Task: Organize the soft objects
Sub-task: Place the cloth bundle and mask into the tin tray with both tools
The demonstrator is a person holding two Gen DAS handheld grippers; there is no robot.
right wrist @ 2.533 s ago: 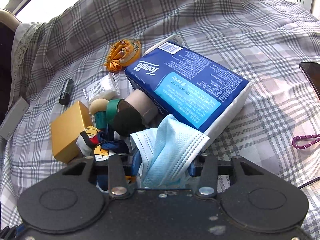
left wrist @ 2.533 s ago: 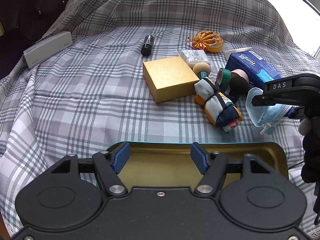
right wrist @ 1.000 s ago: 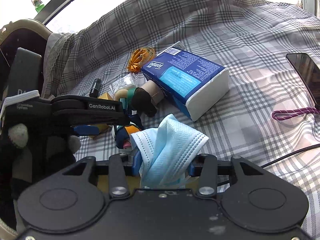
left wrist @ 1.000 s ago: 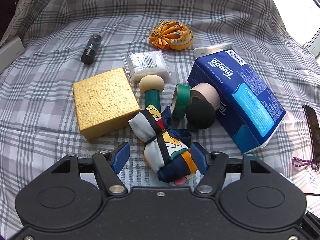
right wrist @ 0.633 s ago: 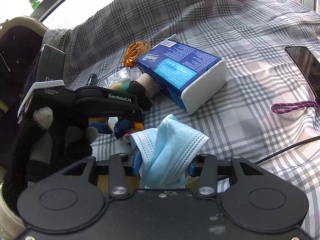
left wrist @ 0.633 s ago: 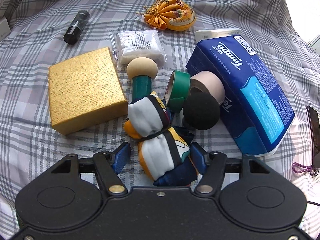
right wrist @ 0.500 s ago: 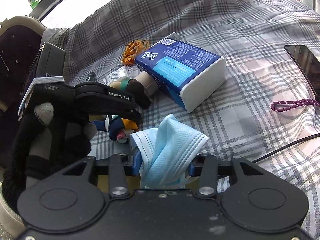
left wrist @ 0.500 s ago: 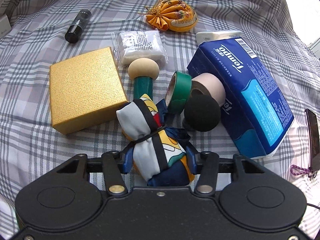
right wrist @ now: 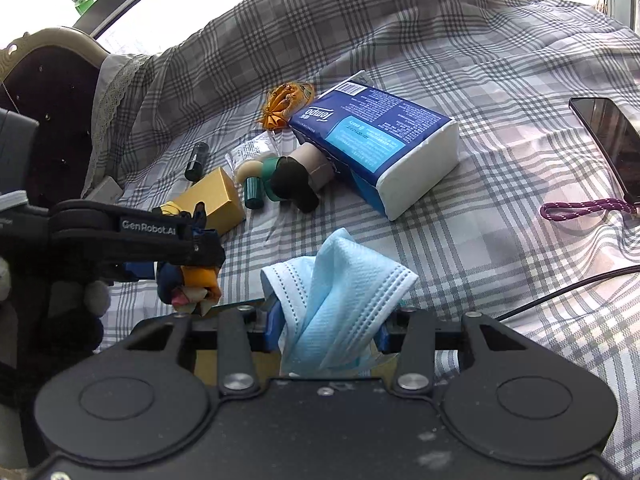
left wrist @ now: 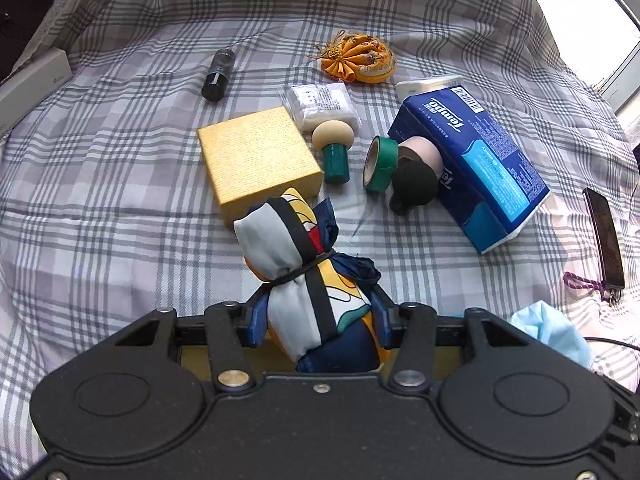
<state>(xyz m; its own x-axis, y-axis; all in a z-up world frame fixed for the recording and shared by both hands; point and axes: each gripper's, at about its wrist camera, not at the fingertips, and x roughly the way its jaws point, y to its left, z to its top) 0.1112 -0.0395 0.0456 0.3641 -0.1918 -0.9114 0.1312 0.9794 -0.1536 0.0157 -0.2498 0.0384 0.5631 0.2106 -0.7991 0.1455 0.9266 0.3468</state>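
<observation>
The left tongs (left wrist: 318,326), lettered "GenRobot.AI" on one arm, have just closed and now pinch a rolled, tied scarf (left wrist: 308,276), lifted off the plaid bed (left wrist: 100,208). Beyond them lies a gold box (left wrist: 256,156); farther right, a blue "Tempo" tissue pack (left wrist: 472,160). The right tongs (right wrist: 326,328) grip a crumpled blue face mask (right wrist: 336,296).

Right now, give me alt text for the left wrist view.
The left gripper is shut on a tied, multicoloured cloth bundle, held above a grey plaid bedspread. Beyond lie a gold box, green tape roll and blue tissue pack.
</observation>
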